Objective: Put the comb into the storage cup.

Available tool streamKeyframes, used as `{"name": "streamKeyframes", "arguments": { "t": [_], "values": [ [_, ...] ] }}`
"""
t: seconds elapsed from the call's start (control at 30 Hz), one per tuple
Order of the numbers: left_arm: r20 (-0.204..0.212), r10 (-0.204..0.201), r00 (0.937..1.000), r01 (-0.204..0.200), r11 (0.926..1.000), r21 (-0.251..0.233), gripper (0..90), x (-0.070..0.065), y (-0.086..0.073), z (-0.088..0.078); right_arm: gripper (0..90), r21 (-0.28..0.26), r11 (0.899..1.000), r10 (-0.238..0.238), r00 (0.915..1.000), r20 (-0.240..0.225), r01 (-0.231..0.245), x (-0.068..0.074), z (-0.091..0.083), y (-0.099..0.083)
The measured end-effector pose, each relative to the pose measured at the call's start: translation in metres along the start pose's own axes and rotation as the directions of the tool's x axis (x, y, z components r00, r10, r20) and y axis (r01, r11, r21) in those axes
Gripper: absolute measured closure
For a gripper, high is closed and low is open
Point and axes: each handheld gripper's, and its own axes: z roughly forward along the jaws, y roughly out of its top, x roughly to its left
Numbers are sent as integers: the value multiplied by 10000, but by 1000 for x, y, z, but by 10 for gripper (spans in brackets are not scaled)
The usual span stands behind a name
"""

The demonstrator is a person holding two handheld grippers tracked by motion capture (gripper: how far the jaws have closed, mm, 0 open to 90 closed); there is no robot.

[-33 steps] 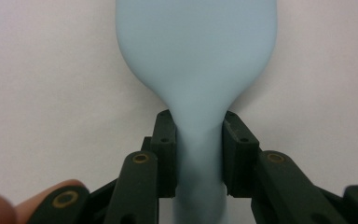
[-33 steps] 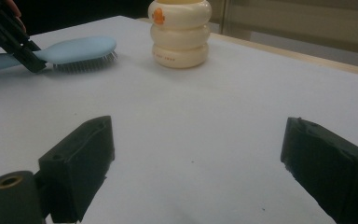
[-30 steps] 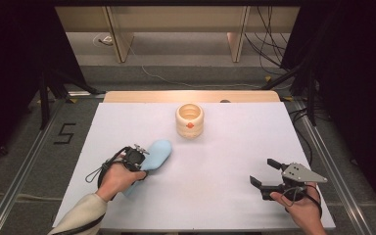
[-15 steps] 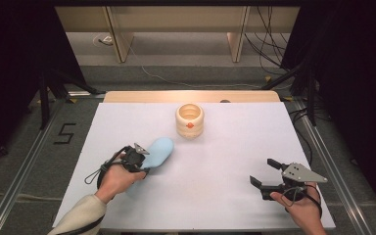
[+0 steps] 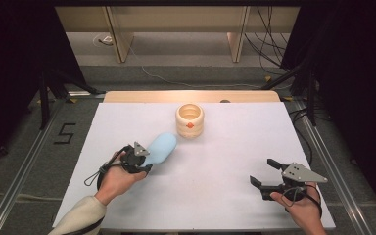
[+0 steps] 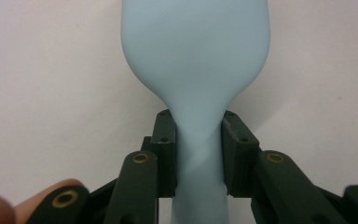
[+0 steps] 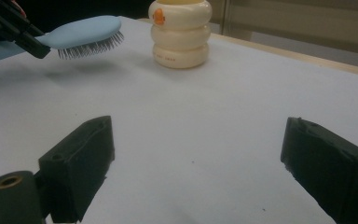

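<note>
Between the jaws of the left gripper (image 5: 144, 159) sits the narrow handle of a pale blue plastic hairbrush (image 5: 159, 148), and the pads are clamped tight against it on both sides; in the left gripper view the neck of the brush (image 6: 196, 154) is squeezed between them while the broad oval head widens out beyond the tips. From the right gripper view the brush (image 7: 81, 31) hangs clear of the white tabletop (image 5: 225, 161), bristles pointing down, with its shadow beneath. Just past the brush head, ahead and slightly to one side of the left gripper, stands a cream-coloured ribbed round container with an orange mark on its side (image 5: 190, 120), near the brush but not touching it. The stretch of tabletop between the two is bare. Well away from the left gripper, the right gripper (image 5: 267, 173) rests low over the table in the person's other hand, its jaws spread wide with nothing between them.
</note>
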Motion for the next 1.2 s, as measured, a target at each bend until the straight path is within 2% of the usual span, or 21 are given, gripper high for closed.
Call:
{"name": "streamKeyframes", "arguments": {
  "t": [0.33,0.5,0.67,1.13,1.2],
  "values": [
    [124,98,9999,-89,9976,-692,694,-2,-3,-4,106,-22,10000,-16,10000,-14,16,0,0,0],
    [142,239,9996,-220,9929,-1168,694,-4,-3,-6,106,-59,10000,66,10000,-42,-67,-1,0,0],
    [147,245,9996,-222,9899,-1403,694,-5,-3,-7,107,-69,9999,108,9999,-36,-108,-1,0,0],
    [178,159,9997,-118,9772,-2121,694,-7,-1,-10,108,-114,9997,237,9997,-46,-237,-2,0,-1],
    [96,115,9999,-89,9715,-2368,694,-8,-1,-11,109,-133,9996,265,9996,-45,-266,-2,0,-1]
  ]
}}
